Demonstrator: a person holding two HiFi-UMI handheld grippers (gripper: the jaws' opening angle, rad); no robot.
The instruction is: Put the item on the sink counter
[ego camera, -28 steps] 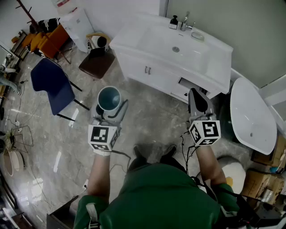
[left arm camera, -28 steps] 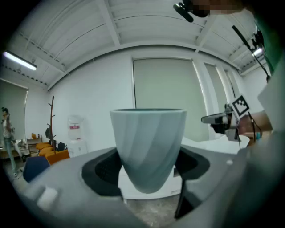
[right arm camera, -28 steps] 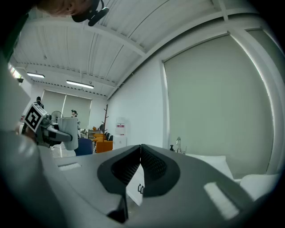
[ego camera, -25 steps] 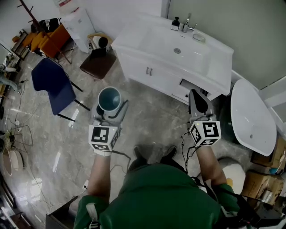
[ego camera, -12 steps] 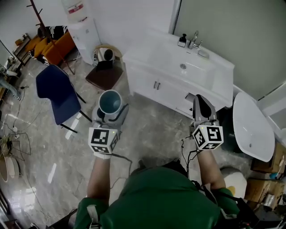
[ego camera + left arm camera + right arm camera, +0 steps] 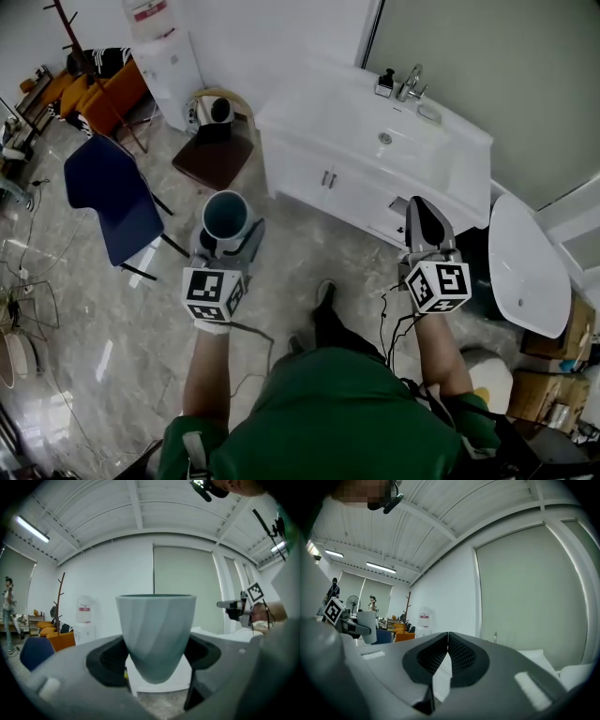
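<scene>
Carrying stage: the left gripper (image 6: 230,240) clamps the grey-teal cup (image 6: 226,215) upright at centre-left of the head view, well apart from the white sink worktop (image 6: 302,105) at upper centre, so it is best carried level to the flat ledge beside the basin (image 6: 380,131), with the right gripper (image 6: 419,214), jaws together and empty, held aside.

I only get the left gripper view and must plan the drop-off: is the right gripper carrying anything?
Observer: No, the right gripper is shut, with nothing between its jaws.
Operator: Anything inside the cup?
Observer: The head view looks down into the cup, and it appears empty.
Operator: What's already up there where it goes?
Observer: On the sink counter, a faucet and a dark bottle stand side by side at the back edge.
</scene>
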